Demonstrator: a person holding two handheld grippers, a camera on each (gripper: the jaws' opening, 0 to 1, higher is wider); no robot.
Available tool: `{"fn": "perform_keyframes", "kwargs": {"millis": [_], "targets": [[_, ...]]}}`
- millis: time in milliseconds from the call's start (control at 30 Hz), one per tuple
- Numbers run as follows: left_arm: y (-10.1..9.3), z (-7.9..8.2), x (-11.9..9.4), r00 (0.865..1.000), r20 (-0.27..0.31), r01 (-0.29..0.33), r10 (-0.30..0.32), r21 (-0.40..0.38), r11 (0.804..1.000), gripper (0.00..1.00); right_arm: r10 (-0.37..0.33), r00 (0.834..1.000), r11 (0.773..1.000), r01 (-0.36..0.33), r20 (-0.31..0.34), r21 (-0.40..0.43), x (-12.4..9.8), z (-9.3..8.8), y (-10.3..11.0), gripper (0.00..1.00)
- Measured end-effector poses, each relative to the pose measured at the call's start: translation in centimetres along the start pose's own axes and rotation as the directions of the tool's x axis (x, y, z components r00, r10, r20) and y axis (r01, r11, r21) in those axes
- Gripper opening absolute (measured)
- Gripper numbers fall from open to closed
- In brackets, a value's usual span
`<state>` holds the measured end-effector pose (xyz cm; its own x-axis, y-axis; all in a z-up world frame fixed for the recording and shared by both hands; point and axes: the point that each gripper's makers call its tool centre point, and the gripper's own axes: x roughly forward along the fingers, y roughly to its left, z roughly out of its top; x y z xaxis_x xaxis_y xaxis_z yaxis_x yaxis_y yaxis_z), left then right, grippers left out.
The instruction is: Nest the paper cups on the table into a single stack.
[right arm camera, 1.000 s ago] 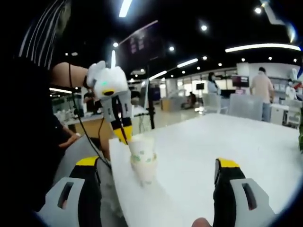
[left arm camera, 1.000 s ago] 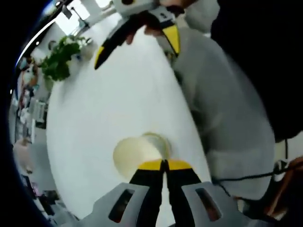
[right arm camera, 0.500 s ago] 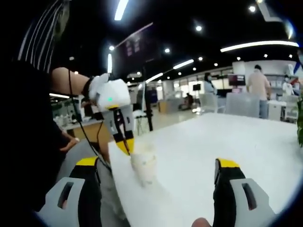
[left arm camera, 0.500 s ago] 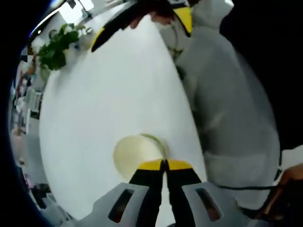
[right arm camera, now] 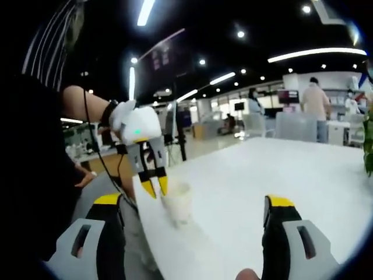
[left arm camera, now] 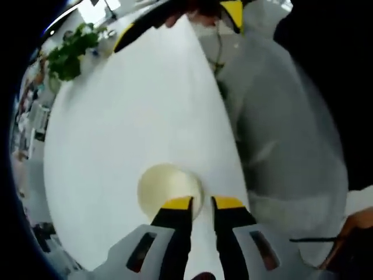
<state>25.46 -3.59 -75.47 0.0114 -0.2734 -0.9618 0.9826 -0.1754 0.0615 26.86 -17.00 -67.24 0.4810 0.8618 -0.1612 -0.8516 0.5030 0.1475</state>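
- The white desk (left arm camera: 128,116) carries the work; the paper cup stack (left arm camera: 168,189) stands near its edge on the person's side, a sensible spot since both hands reach it there.
- A potted plant (left arm camera: 70,49) sits at the desk's far end, well apart from the cups, so it plays no part in the nesting.
- The right hand-held gripper (right arm camera: 192,230) has its jaws wide apart with nothing between them. It hangs back from the stack, probably waiting, as no other loose cup can be seen on the desk.
- The left hand-held gripper (left arm camera: 201,204) is just beside the stack's rim, its yellow tips a little apart with a narrow gap. In the right gripper view, the tips sit at the cup's upper edge and do not look clamped on it, which I read as a grip just loosened, though whether one tip touches the rim I cannot tell.
- The stack stands upright, cups nested, so the task looks about done.
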Motion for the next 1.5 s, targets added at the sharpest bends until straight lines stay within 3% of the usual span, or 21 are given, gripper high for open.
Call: {"fn": "perform_keyframes", "kwargs": {"millis": [200, 467, 767, 900, 1067, 1300, 1367, 1500], "targets": [[-0.1, -0.1, -0.5, 1.000, 0.023, -0.005, 0.007, -0.055, 0.998, 0.17, 0.001, 1.000, 1.000, -0.001, 0.002, 0.004, 0.1, 0.1, 0.1, 0.97], [0.5, -0.8, -2.0, 0.996, 0.054, -0.063, 0.068, -0.099, 0.993, 0.19, 0.021, 1.000, 1.000, -0.021, -0.003, -0.007, 0.4, 0.4, 0.7, 0.98], [-0.2, -1.0, -3.2, 0.984, 0.130, -0.092, 0.118, -0.187, 0.978, 0.26, 0.041, 0.999, 0.999, -0.042, -0.022, -0.029, 1.1, 0.9, 0.9, 0.98], [-0.3, -1.0, -3.8, 0.977, 0.162, -0.106, 0.142, -0.215, 0.971, 0.31, 0.045, 0.999, 0.998, -0.046, -0.021, -0.041, 1.5, 1.5, 1.2, 0.99], [0.3, -1.1, -4.5, 0.957, 0.215, -0.134, 0.194, -0.265, 0.955, 0.34, 0.043, 0.999, 0.998, -0.044, -0.031, -0.045, 1.8, 1.4, 1.3, 0.99], [0.3, -3.2, -4.7, 0.952, 0.207, -0.152, 0.224, -0.315, 0.937, 0.40, 0.028, 0.999, 0.999, -0.030, -0.045, -0.042, 1.9, 1.3, 1.2, 1.00], [0.4, -3.4, -5.0, 0.943, 0.227, -0.162, 0.245, -0.332, 0.929, 0.44, 0.022, 0.999, 0.999, -0.024, -0.049, -0.039, 2.0, 1.3, 1.2, 1.00], [0.7, -4.3, -5.4, 0.936, 0.230, -0.175, 0.269, -0.359, 0.917, 0.46, 0.017, 0.998, 0.999, -0.019, -0.065, -0.039, 2.4, 0.9, 1.0, 1.00]]}}
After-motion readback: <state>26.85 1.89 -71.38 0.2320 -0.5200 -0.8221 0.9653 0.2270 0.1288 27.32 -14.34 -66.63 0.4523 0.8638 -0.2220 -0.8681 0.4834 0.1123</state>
